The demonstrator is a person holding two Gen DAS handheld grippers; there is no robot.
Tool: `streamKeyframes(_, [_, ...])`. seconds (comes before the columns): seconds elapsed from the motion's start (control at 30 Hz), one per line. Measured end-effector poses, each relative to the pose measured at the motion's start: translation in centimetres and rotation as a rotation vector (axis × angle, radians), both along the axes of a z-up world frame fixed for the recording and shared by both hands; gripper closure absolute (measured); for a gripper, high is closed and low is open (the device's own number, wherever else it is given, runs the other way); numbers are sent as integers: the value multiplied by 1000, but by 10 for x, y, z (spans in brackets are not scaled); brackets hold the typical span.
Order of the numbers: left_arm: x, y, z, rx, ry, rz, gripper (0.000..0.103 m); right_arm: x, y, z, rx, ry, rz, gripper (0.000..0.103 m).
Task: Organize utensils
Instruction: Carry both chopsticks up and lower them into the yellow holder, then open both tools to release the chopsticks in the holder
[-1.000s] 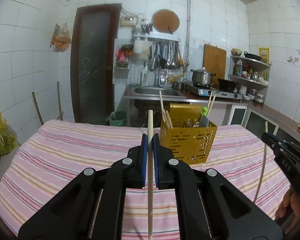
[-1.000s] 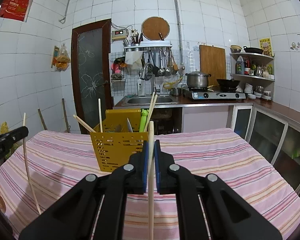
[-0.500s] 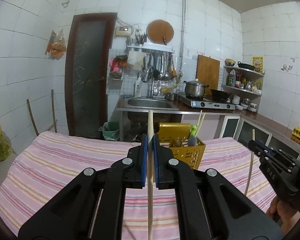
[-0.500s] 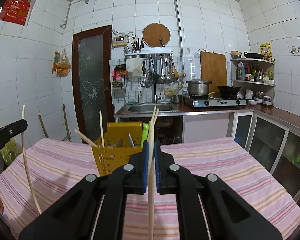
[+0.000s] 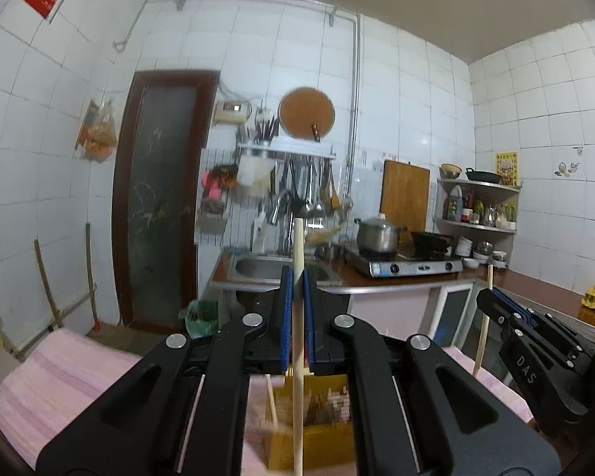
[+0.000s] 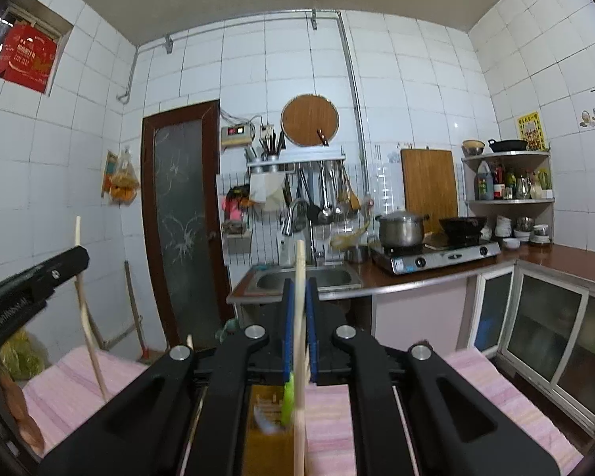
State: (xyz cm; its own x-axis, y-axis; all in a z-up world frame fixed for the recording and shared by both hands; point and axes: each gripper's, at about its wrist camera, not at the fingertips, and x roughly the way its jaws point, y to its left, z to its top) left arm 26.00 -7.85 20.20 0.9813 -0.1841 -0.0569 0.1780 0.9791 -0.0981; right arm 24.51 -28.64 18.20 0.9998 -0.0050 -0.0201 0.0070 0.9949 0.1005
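My left gripper (image 5: pixel 297 277) is shut on a wooden chopstick (image 5: pixel 297 396) held upright. My right gripper (image 6: pixel 299 289) is shut on another wooden chopstick (image 6: pixel 299 416), also upright. The yellow utensil holder (image 5: pixel 317 448) sits on the striped tablecloth right below the left gripper, with chopsticks inside. In the right wrist view the holder (image 6: pixel 265 436) shows below the gripper, with a green utensil (image 6: pixel 287 400) in it. The right gripper (image 5: pixel 535 341) appears at the right of the left wrist view, and the left gripper (image 6: pixel 31 289) at the left of the right wrist view.
The pink striped tablecloth (image 6: pixel 496 392) covers the table. Behind it are a sink counter (image 6: pixel 309 277), a stove with a pot (image 6: pixel 400 230), glass cabinet doors (image 6: pixel 547 329) at right and a dark door (image 6: pixel 178 218) at left.
Both grippers have risen and moved forward over the holder. The holder has dropped to the bottom of both views and now sits under the grippers. Both still hold their chopsticks.
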Motion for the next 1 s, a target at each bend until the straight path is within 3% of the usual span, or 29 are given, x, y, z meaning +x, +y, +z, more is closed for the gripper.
streamKeyframes(0.33, [76, -37, -8, 40, -65, 44, 99, 71, -5, -6, 40, -75, 16, 97])
streamKeyframes(0.6, [100, -46, -42, 65, -28, 66, 99, 95, -6, -36, 59, -88, 34, 97])
streamKeyframes(0.8, [114, -36, -67, 63, 43, 89, 99, 102, -7, -65, 29, -19, 63, 97])
streamKeyframes(1.0, [102, -12, -68, 44, 116, 98, 98, 99, -8, -68, -9, 115, 42, 95])
